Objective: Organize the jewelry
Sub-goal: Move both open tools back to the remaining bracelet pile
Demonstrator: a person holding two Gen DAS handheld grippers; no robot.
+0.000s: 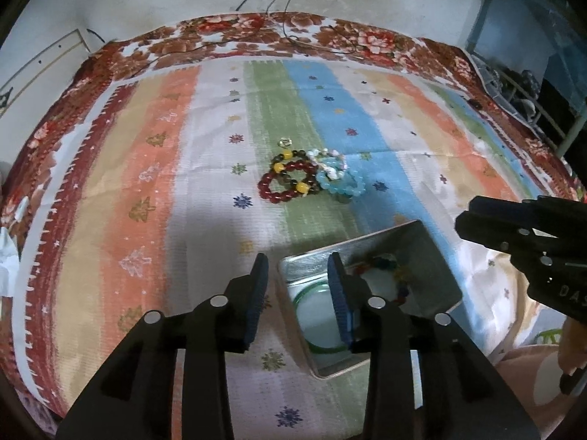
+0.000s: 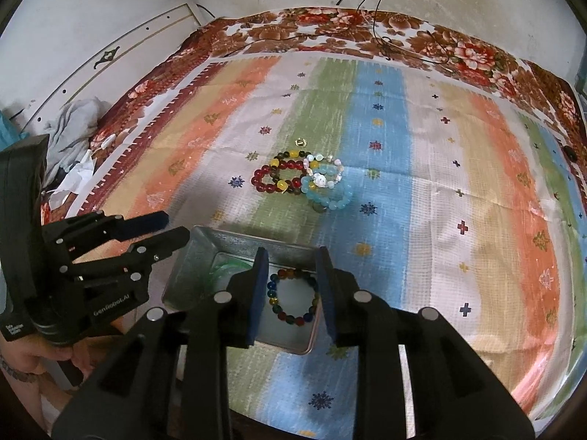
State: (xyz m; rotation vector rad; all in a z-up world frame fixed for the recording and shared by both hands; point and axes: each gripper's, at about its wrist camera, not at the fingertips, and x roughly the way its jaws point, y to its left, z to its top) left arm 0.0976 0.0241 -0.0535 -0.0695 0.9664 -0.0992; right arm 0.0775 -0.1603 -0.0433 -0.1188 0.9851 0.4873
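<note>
The pile of bracelets (image 2: pixel 304 178) lies well ahead of both grippers, tangled: red (image 2: pixel 273 178), blue (image 2: pixel 330 194) and white (image 2: pixel 324 170) loops overlap, with a small ring (image 2: pixel 301 142) just beyond. Pulling one loop would likely drag its neighbours along or scatter them, and smooth beads may slip from the pads.

The tin (image 2: pixel 190 260) sits right under the grippers. Inside, a multicoloured bracelet (image 2: pixel 293 295) lies below the right gripper (image 2: pixel 291 286); a green bangle (image 1: pixel 312 319) lies below the left gripper (image 1: pixel 299 293). Both grippers are released, jaws parted and empty. A careless lift could nudge the tin's wall.
</note>
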